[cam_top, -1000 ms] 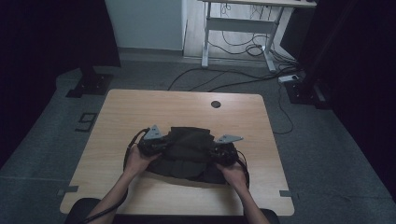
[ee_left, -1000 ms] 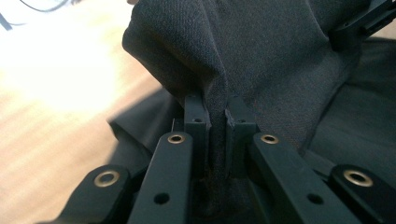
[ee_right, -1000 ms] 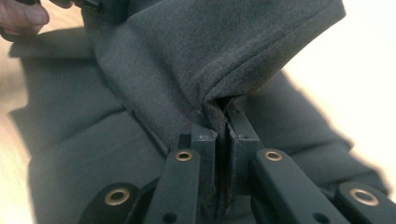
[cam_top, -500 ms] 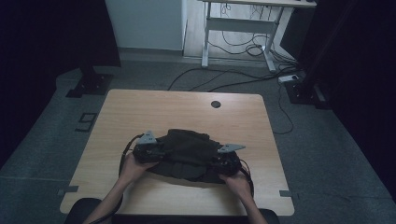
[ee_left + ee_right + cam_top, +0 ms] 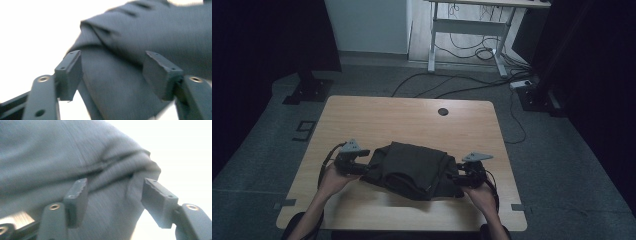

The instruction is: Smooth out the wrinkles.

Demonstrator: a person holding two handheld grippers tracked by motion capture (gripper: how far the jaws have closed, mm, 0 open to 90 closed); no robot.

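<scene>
A dark folded garment (image 5: 412, 170) lies on the near half of the wooden table (image 5: 412, 120). My left gripper (image 5: 362, 163) sits at the garment's left edge and my right gripper (image 5: 458, 177) at its right edge, each held by a hand. In the left gripper view the gripper (image 5: 111, 56) is open, with a fold of the grey-blue cloth (image 5: 140, 32) lying between and beyond its jaws. The right gripper (image 5: 115, 182) is also open, and a bunched corner of the cloth (image 5: 75, 152) lies between its jaws, unclamped.
A round cable hole (image 5: 443, 111) is in the table near its far edge. Beyond the table, cables (image 5: 472, 82) trail over the floor toward a white desk frame (image 5: 467, 30). A dark stand base (image 5: 307, 90) sits at the far left.
Both grippers have moved apart and toward the near edge of the table. The garment now lies wider and flatter between them.
</scene>
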